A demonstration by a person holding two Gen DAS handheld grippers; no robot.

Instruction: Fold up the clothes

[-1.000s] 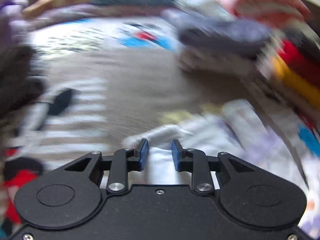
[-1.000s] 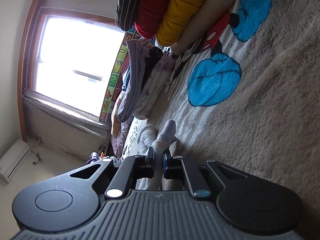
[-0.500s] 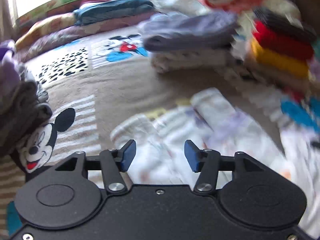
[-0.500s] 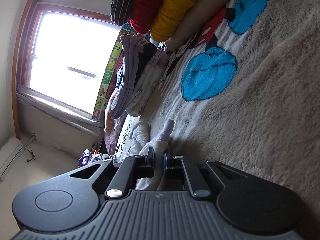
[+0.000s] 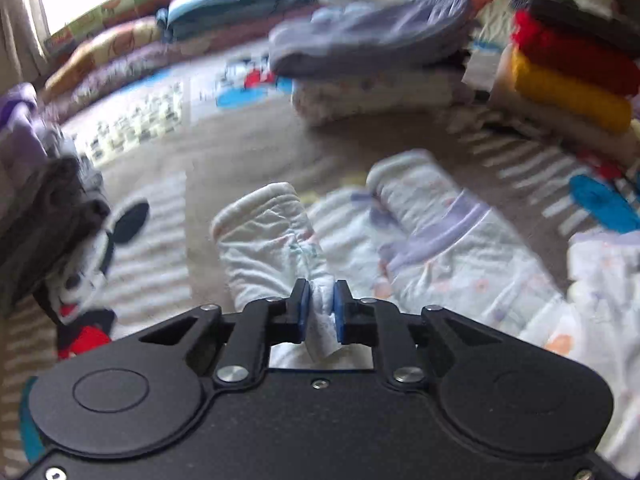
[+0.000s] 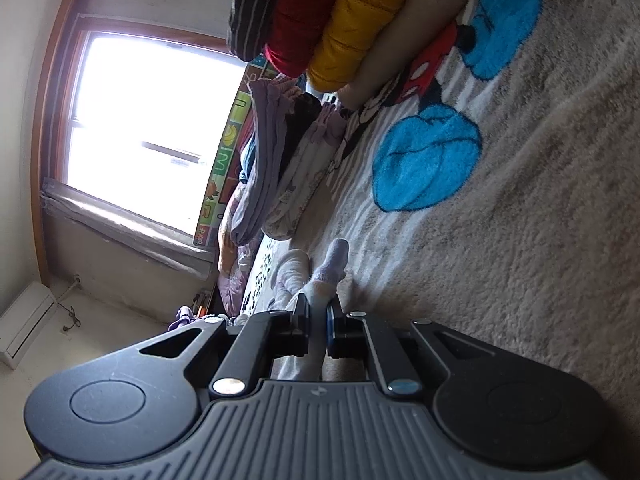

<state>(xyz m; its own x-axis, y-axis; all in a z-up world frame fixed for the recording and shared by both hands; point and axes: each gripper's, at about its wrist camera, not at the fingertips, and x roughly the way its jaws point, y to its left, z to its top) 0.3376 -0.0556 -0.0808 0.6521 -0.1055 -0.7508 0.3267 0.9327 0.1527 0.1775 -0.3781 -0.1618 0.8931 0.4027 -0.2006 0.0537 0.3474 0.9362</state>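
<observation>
Far left in my left view there's a dark heap of clothes (image 5: 44,216) slumped on the Mickey blanket (image 5: 152,280), and to my eye that lot is not folded yet. Moving right, my left gripper (image 5: 319,312) has its fingers clamped on a bunched edge of the white printed garment (image 5: 460,256), right at the near end of one leg; that cuff (image 5: 260,220) sticks out ahead of me. The garment lies spread on the blanket in the near middle, its second leg running off to the right, wrinkled and plainly unfolded. Further right and far back, folded stacks are done: a lilac pile (image 5: 368,40), then the red and yellow stack (image 5: 572,76).

Over to my right gripper (image 6: 318,316): fingers together on pale cloth too, which I take for the same garment's (image 6: 296,276) other side, low against the blanket (image 6: 520,200). The view is tipped sideways, with the window (image 6: 152,128) at left and the stacks (image 6: 320,24) up top.

So I judge we're well into the job: several piles finished, this piece gripped at two points with its first fold not yet made, and the dark heap left.
</observation>
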